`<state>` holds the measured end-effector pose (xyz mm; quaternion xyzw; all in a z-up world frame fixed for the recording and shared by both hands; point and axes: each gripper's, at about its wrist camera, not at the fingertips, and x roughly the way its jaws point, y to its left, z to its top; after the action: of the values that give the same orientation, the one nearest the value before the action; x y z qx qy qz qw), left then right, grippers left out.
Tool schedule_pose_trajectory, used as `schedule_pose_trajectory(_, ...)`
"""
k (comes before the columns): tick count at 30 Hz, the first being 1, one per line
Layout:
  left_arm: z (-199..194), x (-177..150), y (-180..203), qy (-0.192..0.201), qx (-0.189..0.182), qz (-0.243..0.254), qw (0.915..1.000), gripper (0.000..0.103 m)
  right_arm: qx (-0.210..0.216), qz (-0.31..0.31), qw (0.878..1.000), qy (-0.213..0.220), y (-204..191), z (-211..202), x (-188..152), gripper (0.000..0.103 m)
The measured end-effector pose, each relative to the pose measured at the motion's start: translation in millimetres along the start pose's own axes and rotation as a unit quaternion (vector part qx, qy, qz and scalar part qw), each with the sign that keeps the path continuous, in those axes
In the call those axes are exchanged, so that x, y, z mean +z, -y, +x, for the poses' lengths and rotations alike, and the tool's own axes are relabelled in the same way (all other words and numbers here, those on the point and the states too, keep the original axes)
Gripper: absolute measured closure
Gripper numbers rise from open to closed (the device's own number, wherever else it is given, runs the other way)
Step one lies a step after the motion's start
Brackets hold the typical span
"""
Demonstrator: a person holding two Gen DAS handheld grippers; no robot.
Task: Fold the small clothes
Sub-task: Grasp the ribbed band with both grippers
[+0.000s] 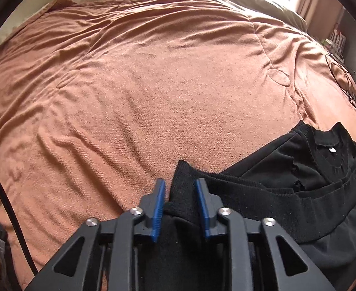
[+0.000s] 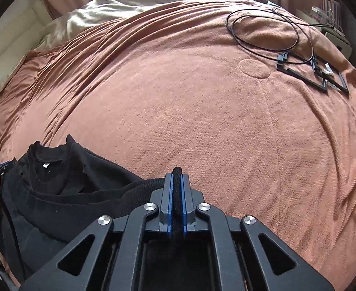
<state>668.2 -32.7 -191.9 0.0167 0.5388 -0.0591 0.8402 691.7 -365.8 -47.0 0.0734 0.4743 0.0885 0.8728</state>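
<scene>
Both tongs grip the black garment's (image 2: 56, 194) hem: right tongs (image 2: 177, 181) clamped tight, left tongs (image 1: 180, 189) apparently looser on a thicker fold, so it might slip when lifted off the bed (image 2: 202, 121).

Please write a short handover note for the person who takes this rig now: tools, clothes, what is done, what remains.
Left tool: pads on a corner of the black shirt's ribbed hem.
Right tool: shut on the other end of that hem.
The shirt lies bunched at the near edge of the brown blanket, collar label up.
Done: both corners gripped.
Left: spread it flat, then fold; no fold shows yet.
</scene>
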Motion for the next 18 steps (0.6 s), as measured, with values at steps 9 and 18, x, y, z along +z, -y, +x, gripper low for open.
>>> schedule_pose_trajectory(9,-52,2,-3,0.075,0.013,0.002,0.9971,0.099,-0.031,-0.002,0.997,0.075,1,-55,-9,0.103)
schedule_pose_trajectory(18,-83,8,-16,0.115,0.027,-0.018,0.9929,0.099,-0.041,0.014,0.993,0.107,-5,-79,-20,0.103)
